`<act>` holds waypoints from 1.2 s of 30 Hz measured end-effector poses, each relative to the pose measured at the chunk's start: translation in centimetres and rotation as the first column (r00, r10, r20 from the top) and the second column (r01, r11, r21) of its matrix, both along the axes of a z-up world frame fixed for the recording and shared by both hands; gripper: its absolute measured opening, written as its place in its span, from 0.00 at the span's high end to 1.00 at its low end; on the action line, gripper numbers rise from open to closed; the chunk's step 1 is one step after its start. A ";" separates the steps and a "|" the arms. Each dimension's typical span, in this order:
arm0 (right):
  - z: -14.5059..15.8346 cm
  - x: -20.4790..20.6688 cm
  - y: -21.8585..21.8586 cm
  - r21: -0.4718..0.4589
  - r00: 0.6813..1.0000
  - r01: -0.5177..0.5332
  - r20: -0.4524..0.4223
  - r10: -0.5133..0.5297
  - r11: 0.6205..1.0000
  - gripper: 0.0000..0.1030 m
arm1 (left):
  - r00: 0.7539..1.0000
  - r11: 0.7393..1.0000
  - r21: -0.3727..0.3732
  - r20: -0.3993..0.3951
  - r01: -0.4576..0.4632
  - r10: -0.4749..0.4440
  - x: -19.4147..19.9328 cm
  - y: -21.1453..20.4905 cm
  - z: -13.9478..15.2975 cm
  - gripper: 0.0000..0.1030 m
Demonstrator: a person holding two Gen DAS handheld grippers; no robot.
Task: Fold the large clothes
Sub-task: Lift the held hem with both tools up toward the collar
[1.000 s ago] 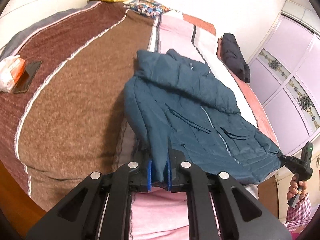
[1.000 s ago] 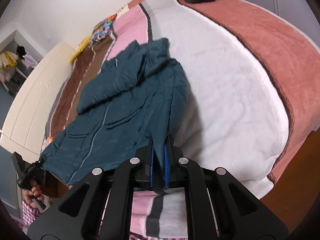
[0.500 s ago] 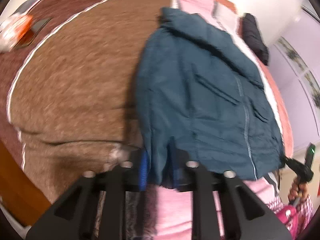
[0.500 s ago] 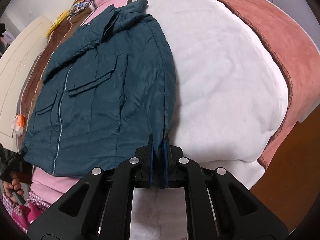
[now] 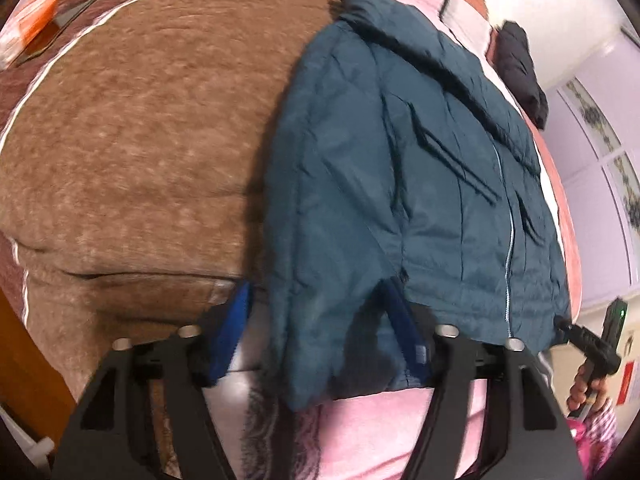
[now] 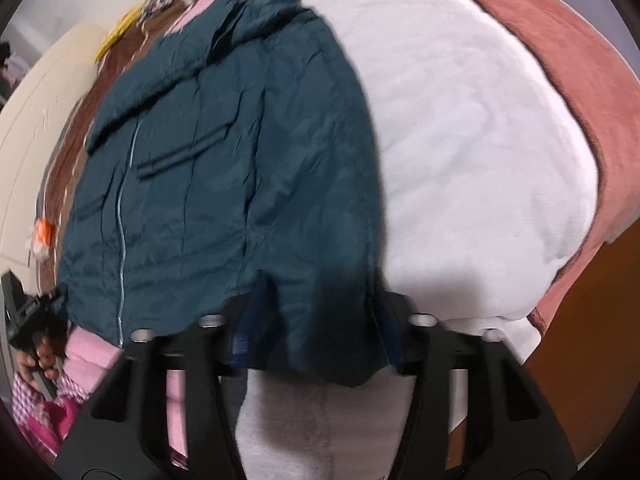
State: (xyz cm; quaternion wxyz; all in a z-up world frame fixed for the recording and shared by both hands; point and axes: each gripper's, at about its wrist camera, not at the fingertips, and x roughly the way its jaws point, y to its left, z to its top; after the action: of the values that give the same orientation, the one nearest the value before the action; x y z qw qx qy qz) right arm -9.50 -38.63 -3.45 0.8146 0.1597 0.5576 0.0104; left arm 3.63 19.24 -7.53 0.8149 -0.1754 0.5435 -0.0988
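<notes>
Both grippers, L (image 5: pixel 320 320) & R (image 6: pixel 316 320), now spread wide vs clamped on hem 0.5 s ago, so teal jacket (image 5: pixel 420 180) lies released, front-up on bed (image 5: pixel 120 140)—laid out, ready for 1st fold.

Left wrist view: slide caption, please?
Open left gripper straddles the teal quilted jacket's sleeve cuff on the brown blanket.

Teal jacket (image 5: pixel 400 184); brown, pink, white, rust striped blanket (image 5: pixel 140 140); blue-padded fingers (image 5: pixel 236 320)
</notes>
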 end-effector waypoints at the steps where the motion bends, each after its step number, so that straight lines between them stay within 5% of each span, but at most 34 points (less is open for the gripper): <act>1: 0.2 -0.1 0.1 0.002 1.000 -0.008 0.007 0.008 1.000 0.85 | 1.000 1.000 -0.013 0.003 0.020 -0.020 0.0 -0.2 0.0 0.79; 4: 1.4 -0.5 -0.1 0.038 0.999 -0.009 0.041 0.008 0.999 0.90 | 0.998 0.999 -0.023 0.048 0.037 -0.036 -0.5 -0.4 1.0 0.89; 14: 8.2 -4.0 -2.1 0.199 0.978 0.044 0.190 -0.083 0.979 0.92 | 0.967 0.995 -0.098 0.256 0.027 -0.001 -4.7 1.1 10.1 0.91; 26: 12.7 -10.7 -3.9 0.392 0.960 0.090 0.211 -0.184 0.916 0.92 | 0.956 0.988 -0.154 0.289 -0.002 0.047 -11.0 2.7 14.7 0.91; 36: 17.7 -2.7 -4.7 0.472 0.933 0.055 0.290 -0.214 0.880 0.92 | 0.935 0.971 -0.237 0.342 -0.009 0.092 -5.9 2.8 17.9 0.91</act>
State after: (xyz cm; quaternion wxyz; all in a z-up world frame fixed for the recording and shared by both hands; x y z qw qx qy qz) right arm -12.18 -43.30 14.22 0.8351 0.3813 0.3808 0.1106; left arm -2.24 22.05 10.36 0.8749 -0.2629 0.3695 -0.1700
